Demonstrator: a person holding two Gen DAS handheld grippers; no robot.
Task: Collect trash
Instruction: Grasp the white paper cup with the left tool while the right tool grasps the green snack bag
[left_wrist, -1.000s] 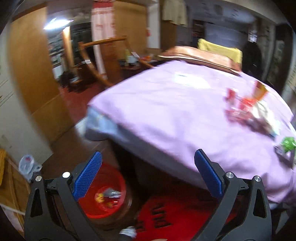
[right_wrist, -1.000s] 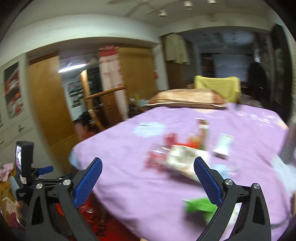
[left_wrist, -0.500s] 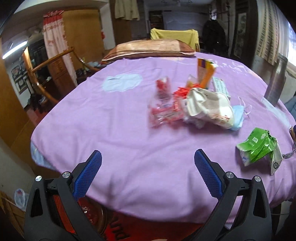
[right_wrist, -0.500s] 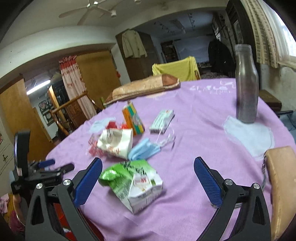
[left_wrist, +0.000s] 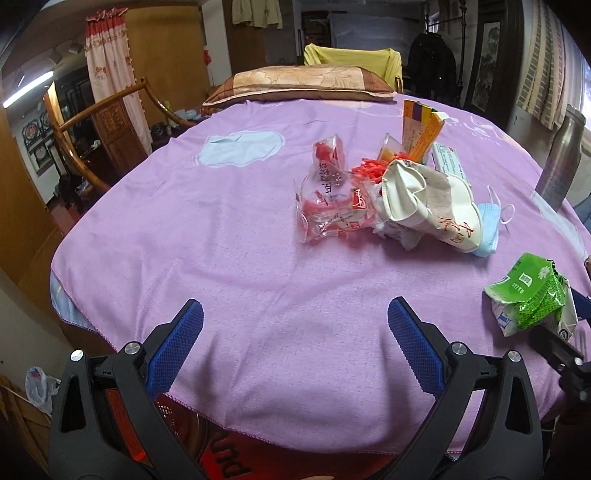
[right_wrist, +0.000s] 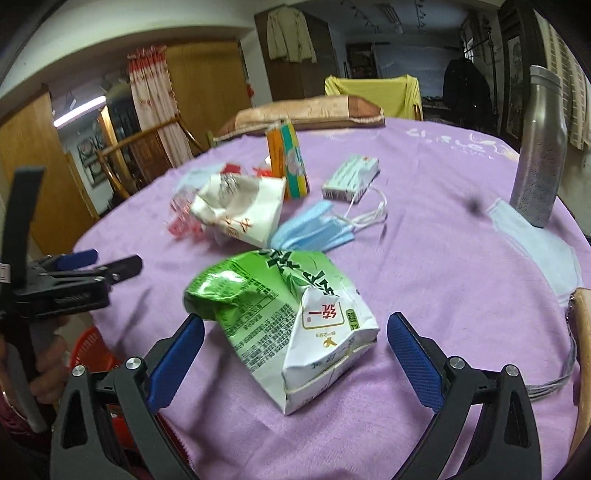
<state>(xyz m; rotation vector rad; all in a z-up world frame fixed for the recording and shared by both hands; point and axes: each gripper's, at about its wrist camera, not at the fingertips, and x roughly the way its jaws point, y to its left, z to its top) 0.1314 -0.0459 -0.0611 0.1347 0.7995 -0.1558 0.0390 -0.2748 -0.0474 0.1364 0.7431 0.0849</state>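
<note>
I hold two claws, one in each hand. My right claw (right_wrist: 295, 332) is wide apart, and one crushed green carton (right_wrist: 284, 321) lies on the purple cloth (right_wrist: 443, 266) right between its two blue fingers (right_wrist: 177, 350). The fingers are not squeezing it. The near end of the carton sits between the tips, and I cannot tell if the left tip touches it.

My left claw (left_wrist: 295, 332) is wide apart too. It holds nothing. It hangs over the near edge of the cloth, with bare purple cloth between its two fingers.

The rest of the trash sits in a bunch near the middle of the table. I count one crumpled white bag (left_wrist: 428, 206), one clear wrapper with red print (left_wrist: 328, 206) just beside it, and one little pile of red bits (left_wrist: 369, 171) behind them. One blue face mask (right_wrist: 314, 230) touches the white bag. One orange and yellow box (right_wrist: 288, 162) stands up behind the bag. One small flat pack (right_wrist: 351, 177) lies beside the box.

One tall metal bottle (right_wrist: 539, 147) stands far off on the right side of the table. One red basket (right_wrist: 92, 350) sits down on the floor by the table edge. One long pillow (left_wrist: 299, 83) lies at the far end.
</note>
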